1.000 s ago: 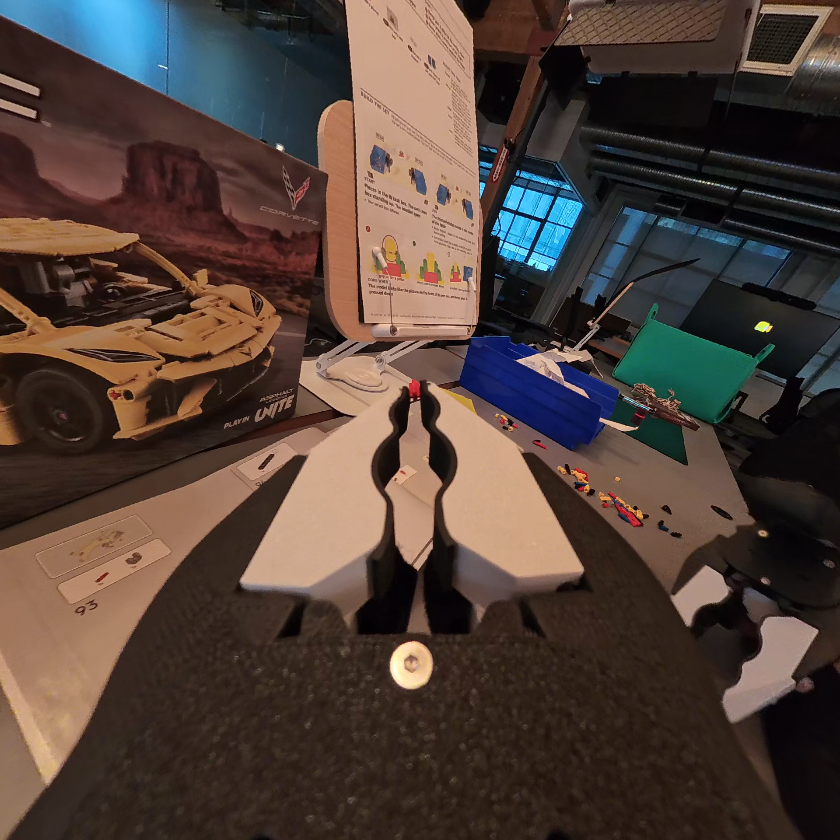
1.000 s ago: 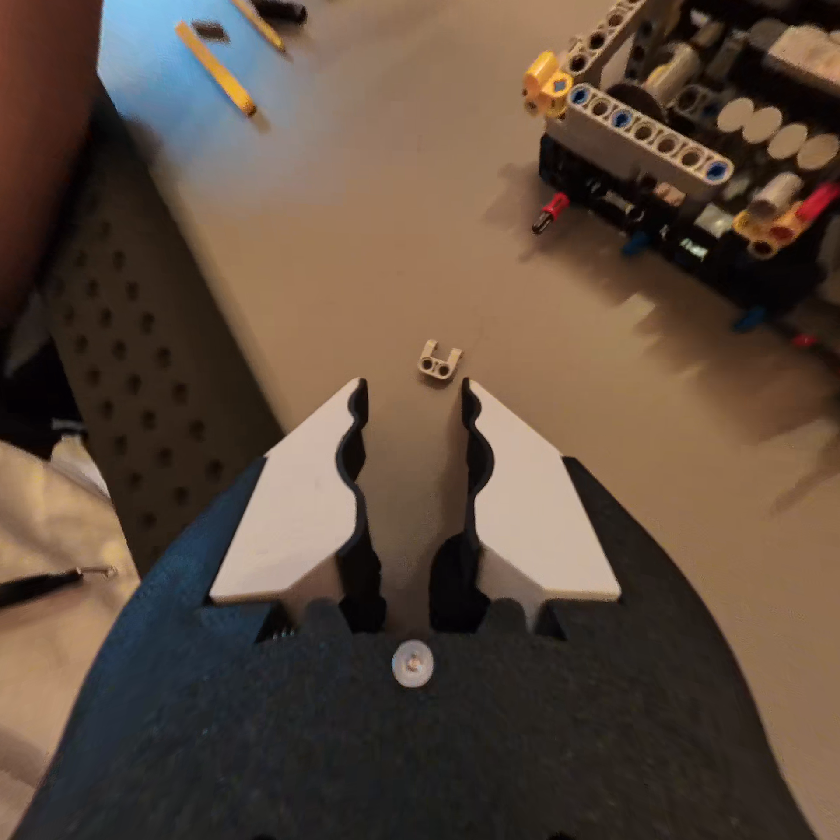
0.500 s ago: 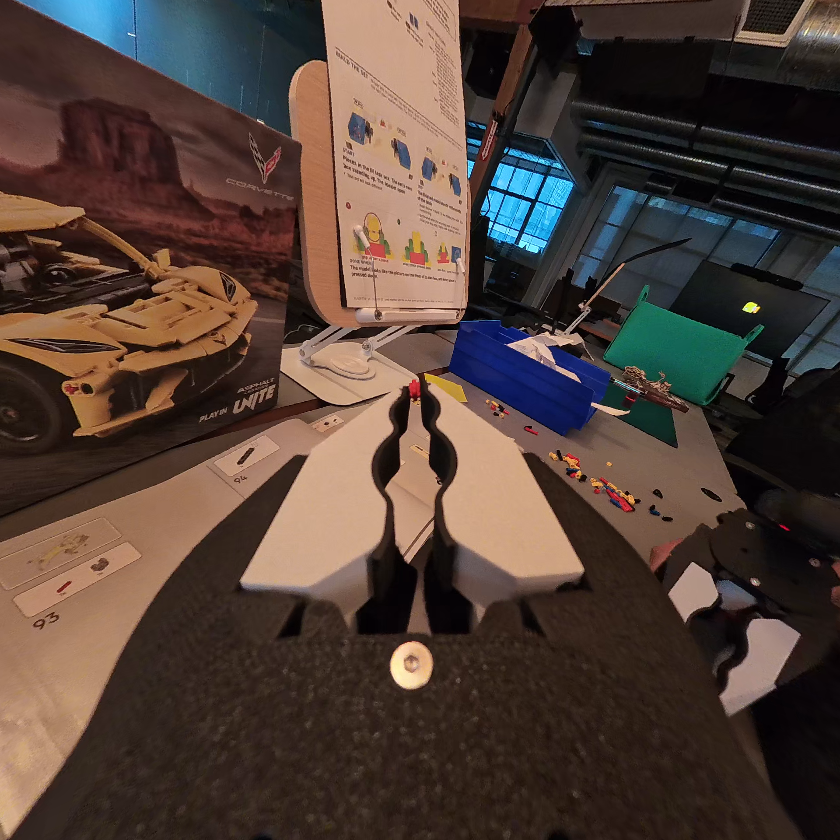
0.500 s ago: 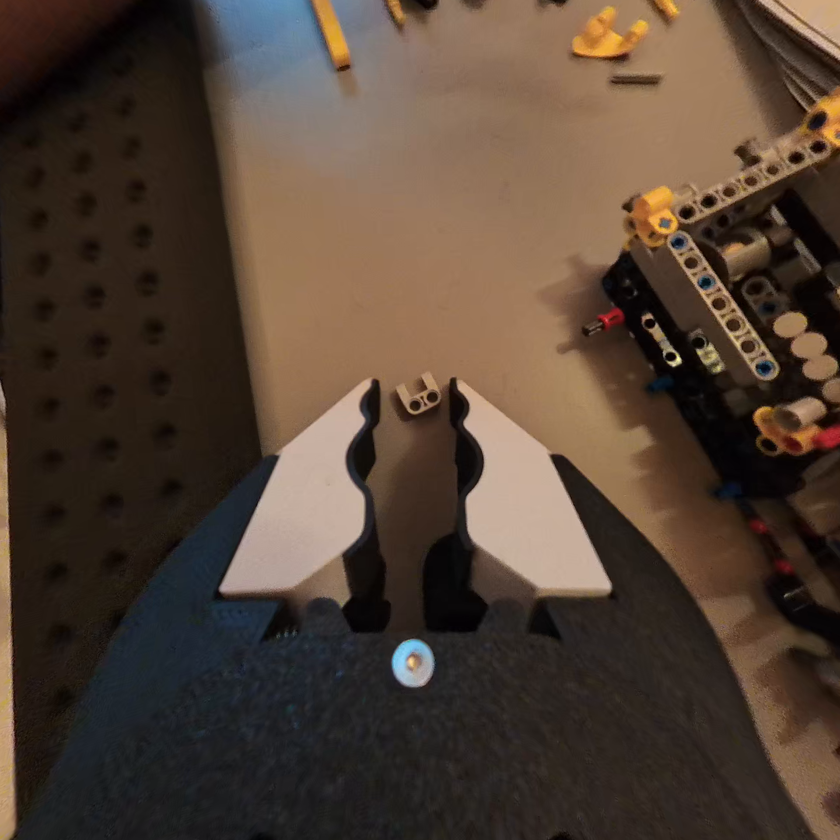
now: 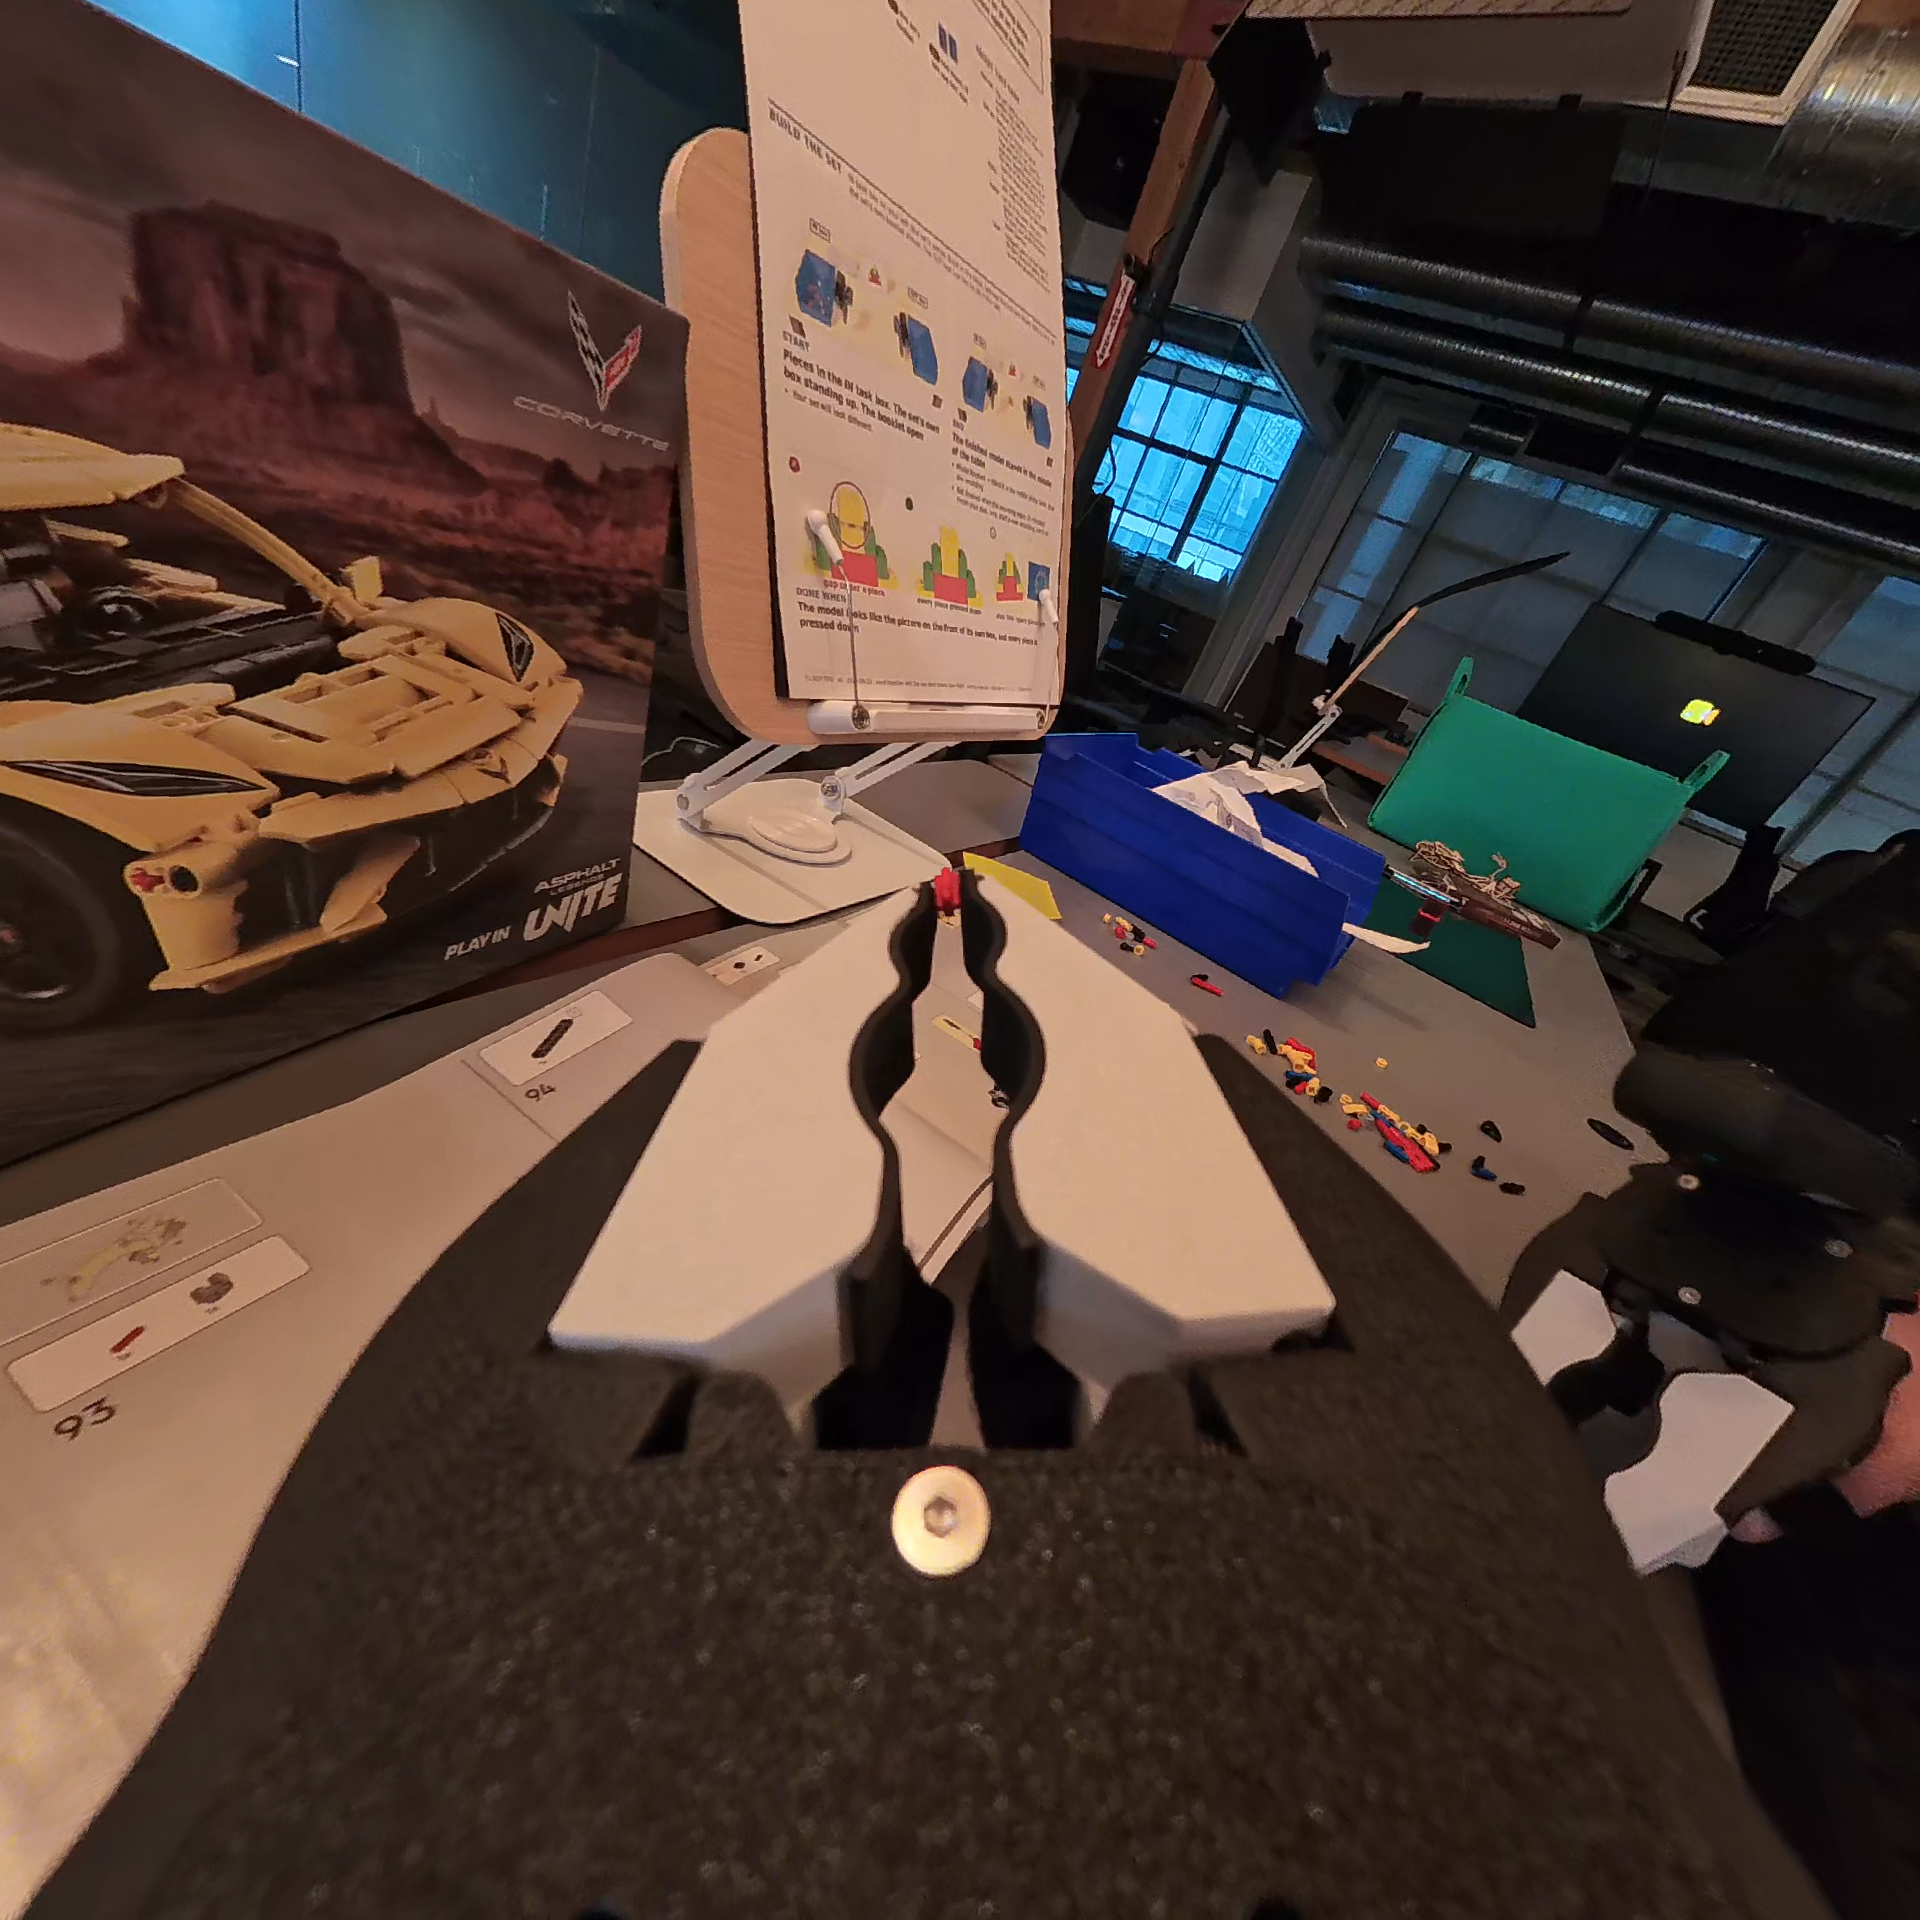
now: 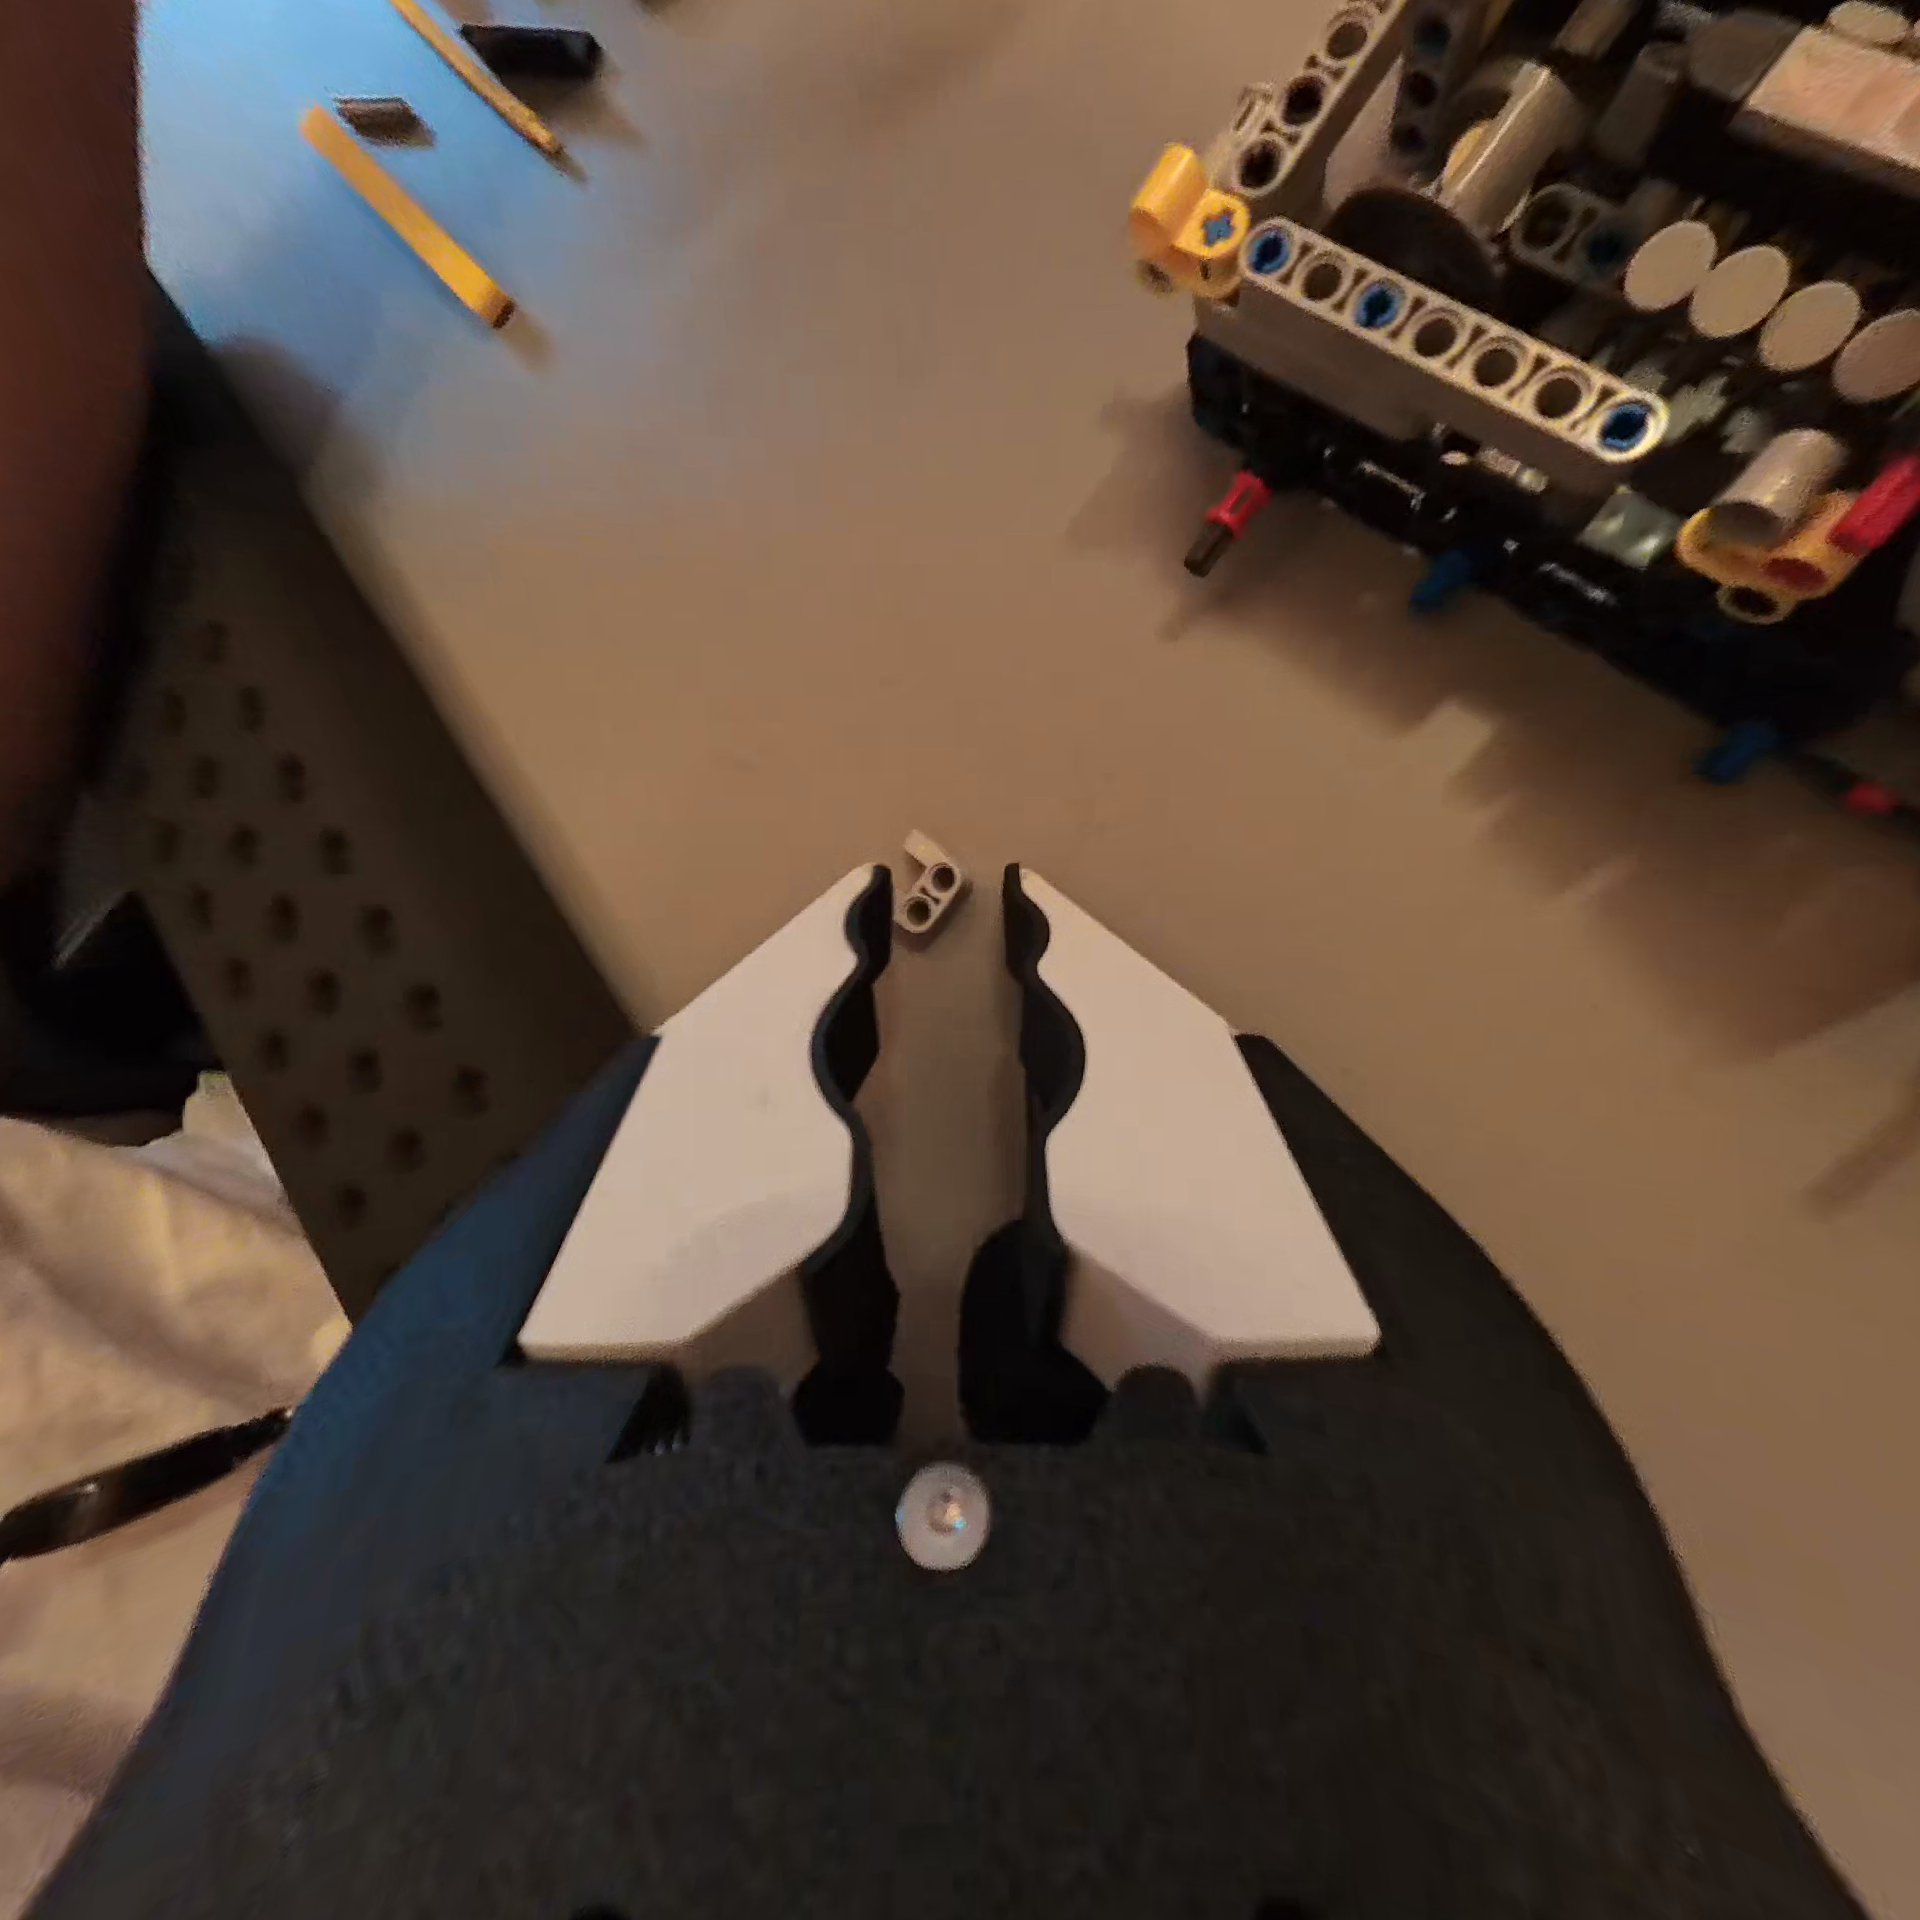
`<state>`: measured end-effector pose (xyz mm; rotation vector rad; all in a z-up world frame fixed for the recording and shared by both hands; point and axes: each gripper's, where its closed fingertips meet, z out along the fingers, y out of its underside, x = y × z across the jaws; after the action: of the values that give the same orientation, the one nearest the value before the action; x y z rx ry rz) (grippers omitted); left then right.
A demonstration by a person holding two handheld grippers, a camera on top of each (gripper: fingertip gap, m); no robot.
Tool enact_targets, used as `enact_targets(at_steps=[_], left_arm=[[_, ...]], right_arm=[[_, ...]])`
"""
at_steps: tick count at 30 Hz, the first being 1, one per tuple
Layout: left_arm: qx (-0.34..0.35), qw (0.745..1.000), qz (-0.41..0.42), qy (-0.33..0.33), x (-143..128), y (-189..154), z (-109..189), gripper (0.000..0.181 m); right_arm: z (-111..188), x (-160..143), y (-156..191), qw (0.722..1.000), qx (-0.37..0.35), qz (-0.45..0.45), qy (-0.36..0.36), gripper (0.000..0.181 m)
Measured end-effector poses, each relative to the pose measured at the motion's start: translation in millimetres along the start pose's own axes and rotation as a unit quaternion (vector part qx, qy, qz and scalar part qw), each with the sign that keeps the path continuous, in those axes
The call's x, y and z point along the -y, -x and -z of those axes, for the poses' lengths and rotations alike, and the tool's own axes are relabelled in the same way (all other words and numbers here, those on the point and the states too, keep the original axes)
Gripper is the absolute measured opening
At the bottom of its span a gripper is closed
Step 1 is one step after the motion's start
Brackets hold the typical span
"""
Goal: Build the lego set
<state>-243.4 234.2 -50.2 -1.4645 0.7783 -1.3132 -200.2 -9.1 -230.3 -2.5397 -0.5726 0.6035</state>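
Small-parts pickup under way on a half-built Lego car

Left gripper (image 5: 948,902) is clamped on one red pin (image 5: 945,894); right gripper (image 6: 945,883), jaws apart, straddles one grey connector (image 6: 932,896) lying on the table (image 6: 831,520) beside the one chassis (image 6: 1558,343); closing squarely comes next, likely.

A small grey plastic two-hole connector piece (image 6: 932,891) is lying tilted on the tan tabletop at mid-frame. A partly built grey-and-black beam chassis (image 6: 1538,343) is sitting upper right. A tiny red pin (image 5: 945,891) is sitting pinched at centre frame.
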Motion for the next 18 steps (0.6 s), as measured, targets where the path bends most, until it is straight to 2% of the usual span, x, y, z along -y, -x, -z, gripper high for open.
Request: enact_targets(at_steps=[2,8,14,16,18], left_arm=[[-0.001,1.000,0.001,0.001,-0.5,-0.5,-0.8,0.004],[-0.004,1.000,0.000,0.002,0.0,-2.6,-0.8,0.004],[-0.014,1.000,-0.003,0.009,-1.6,-7.9,-2.4,0.004],[-0.033,0.999,-0.005,0.020,-5.9,-15.0,-4.4,0.004],[-0.071,0.997,-0.009,0.040,-12.9,-29.6,-6.7,0.004]], right_arm=[[-1.5,-1.0,-0.3,1.000,-0.021,0.006,0.005,0.013],[1.2,-7.2,-0.4,0.989,-0.091,0.101,0.051,0.011],[-2.5,-4.1,1.1,0.970,-0.111,0.209,0.062,0.007],[-1.1,1.9,-5.1,0.969,-0.101,0.219,0.044,0.007],[12.5,25.8,-16.3,0.971,-0.093,0.218,-0.029,0.007]])
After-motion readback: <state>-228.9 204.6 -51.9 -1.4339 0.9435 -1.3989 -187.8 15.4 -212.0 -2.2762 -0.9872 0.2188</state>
